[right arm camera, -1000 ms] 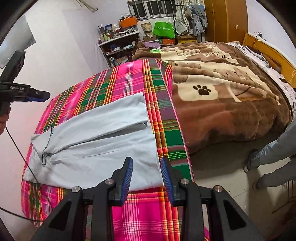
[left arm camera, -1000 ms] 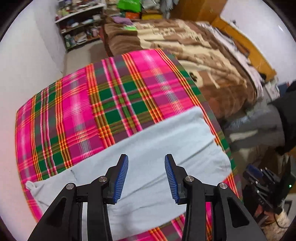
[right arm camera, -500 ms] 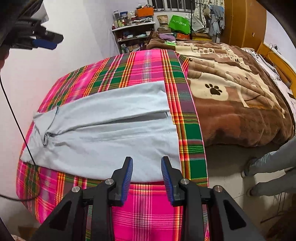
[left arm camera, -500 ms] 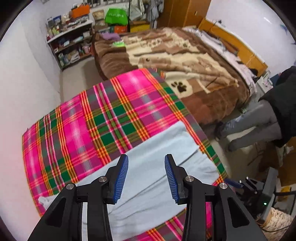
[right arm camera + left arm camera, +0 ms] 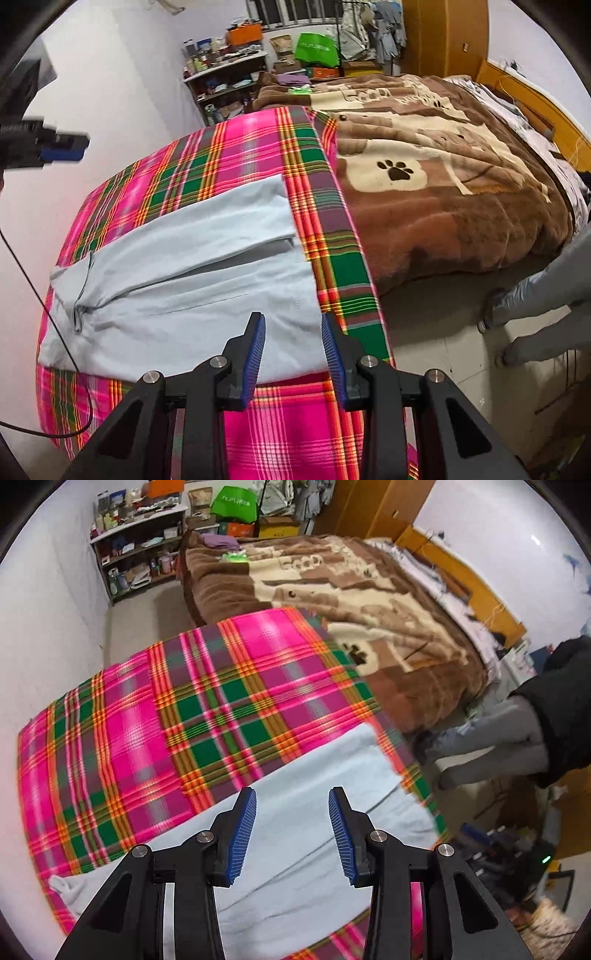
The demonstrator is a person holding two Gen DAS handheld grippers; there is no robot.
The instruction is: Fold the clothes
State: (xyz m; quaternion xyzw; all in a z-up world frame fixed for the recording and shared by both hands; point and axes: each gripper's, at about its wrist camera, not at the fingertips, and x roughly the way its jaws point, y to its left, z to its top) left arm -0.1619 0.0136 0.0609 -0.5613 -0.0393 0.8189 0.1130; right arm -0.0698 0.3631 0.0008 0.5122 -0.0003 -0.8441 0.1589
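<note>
Two hand-held grippers [image 5: 291, 834] [image 5: 293, 356] agape above pale-blue trousers [image 5: 192, 280], lengthwise across plaid cloth [image 5: 236, 155].

Left gripper [image 5: 291, 834] hovers with blue-padded jaws spread wide, holding nothing; right gripper [image 5: 293, 358] likewise, jaws parted, empty.

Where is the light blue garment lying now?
In the right wrist view, the light blue garment lies flat on the plaid cloth, left of the brown blanket, just beyond the open right gripper.

garment [image 5: 192, 280] on plaid cloth [image 5: 236, 162] | blanket [image 5: 436, 184] right | shelf [image 5: 225, 85] behind
</note>
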